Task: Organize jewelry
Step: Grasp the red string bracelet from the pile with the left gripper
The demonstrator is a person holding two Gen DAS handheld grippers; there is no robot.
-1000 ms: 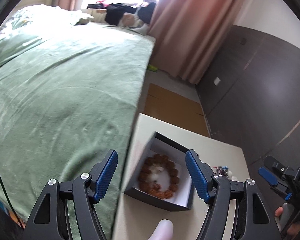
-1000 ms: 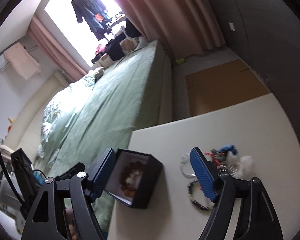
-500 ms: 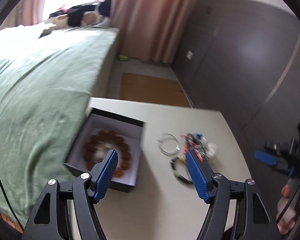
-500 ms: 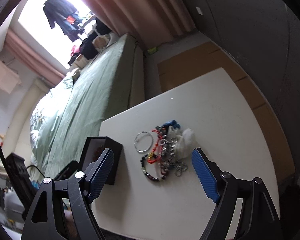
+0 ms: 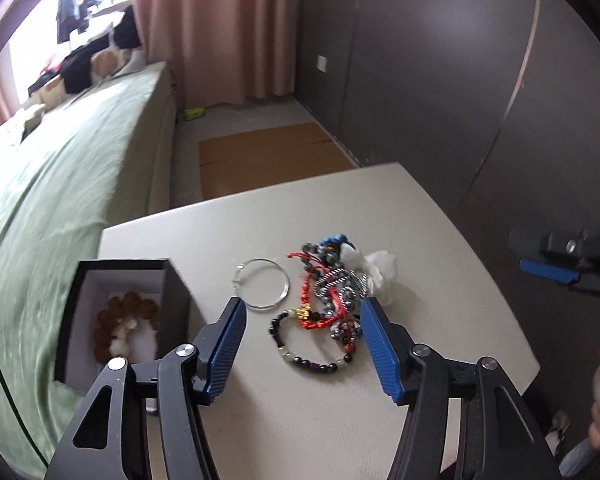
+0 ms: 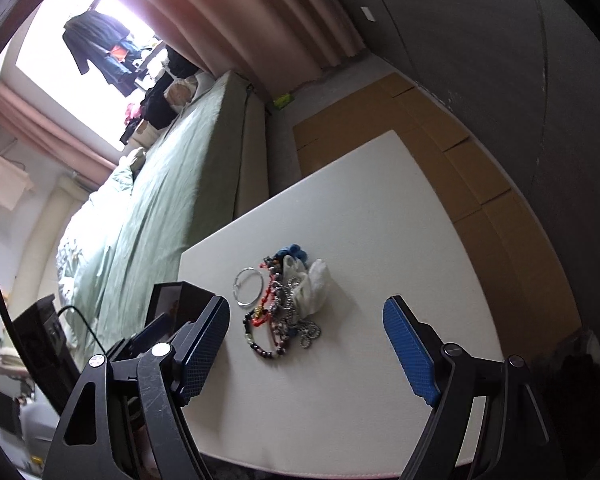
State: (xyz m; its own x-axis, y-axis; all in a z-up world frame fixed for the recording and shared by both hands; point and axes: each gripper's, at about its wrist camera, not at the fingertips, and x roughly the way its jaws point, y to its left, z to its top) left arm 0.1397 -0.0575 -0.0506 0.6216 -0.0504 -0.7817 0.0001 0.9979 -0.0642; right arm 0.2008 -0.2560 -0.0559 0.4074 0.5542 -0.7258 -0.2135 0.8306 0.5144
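Left tongs [image 5: 302,330] closing above jewelry pile [image 5: 332,292], nothing pinched; right tongs [image 6: 306,336] spread

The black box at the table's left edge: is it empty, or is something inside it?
Not empty. The black box is open, and a brown bead bracelet lies on its white lining.

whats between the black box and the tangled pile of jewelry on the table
A thin silver bangle lies flat on the bare table between the black box and the tangled jewelry pile, apart from the box. Both wrist views show it.
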